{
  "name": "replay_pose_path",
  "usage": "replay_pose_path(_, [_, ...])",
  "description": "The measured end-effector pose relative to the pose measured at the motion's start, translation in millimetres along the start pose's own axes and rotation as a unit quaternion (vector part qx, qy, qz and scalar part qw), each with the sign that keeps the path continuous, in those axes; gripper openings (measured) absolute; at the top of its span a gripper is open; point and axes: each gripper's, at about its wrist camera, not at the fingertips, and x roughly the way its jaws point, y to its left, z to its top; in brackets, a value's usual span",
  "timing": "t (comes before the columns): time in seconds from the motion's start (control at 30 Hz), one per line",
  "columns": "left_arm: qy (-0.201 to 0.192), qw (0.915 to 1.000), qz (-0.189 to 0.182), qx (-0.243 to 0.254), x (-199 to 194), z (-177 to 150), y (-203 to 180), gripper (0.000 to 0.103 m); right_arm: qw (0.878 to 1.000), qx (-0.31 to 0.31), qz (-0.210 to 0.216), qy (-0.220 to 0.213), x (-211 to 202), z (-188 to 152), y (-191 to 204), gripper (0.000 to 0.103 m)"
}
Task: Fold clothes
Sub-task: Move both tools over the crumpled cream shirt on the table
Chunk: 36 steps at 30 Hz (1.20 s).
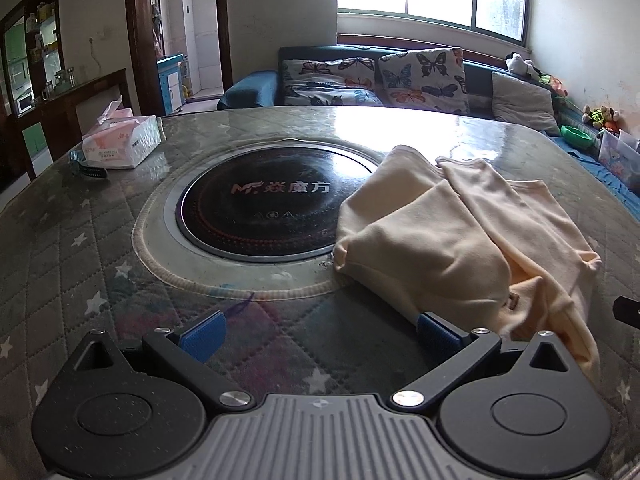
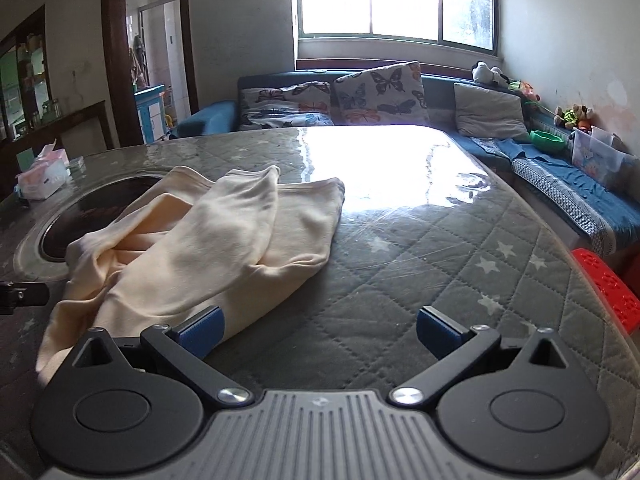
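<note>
A cream garment (image 1: pixel 460 240) lies crumpled on the quilted table cover, partly over the round black cooktop (image 1: pixel 272 200). My left gripper (image 1: pixel 320 334) is open just left of the garment's near edge, its right blue pad (image 1: pixel 434 334) touching the cloth. In the right wrist view the same cream garment (image 2: pixel 200 240) spreads to the left. My right gripper (image 2: pixel 318 332) stands open at the garment's right side, the left pad (image 2: pixel 202 332) against the cloth's near corner. Nothing lies between either pair of fingers.
A tissue pack (image 1: pixel 120 142) and a dark strap (image 1: pixel 90 168) sit at the table's far left. Behind the table stands a blue sofa with butterfly cushions (image 1: pixel 424 76). A red plastic stool (image 2: pixel 608 284) is beside the table's right edge. Window glare covers the far tabletop (image 2: pixel 380 168).
</note>
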Motion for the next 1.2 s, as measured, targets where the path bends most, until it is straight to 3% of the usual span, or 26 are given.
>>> replay_pose_path(0.6, [-0.013,0.9995,-0.023,0.015,-33.6,-26.5,-14.2,0.103,1.0,0.0,0.007,-0.028,-47.6,-26.1,16.4,0.103])
replay_pose_path(1.2, [-0.02,0.9984,-0.033,0.042,-46.8,-44.0,-36.9,0.103,0.999,0.003,0.016,-0.033,-57.4,-45.5,13.6,0.103])
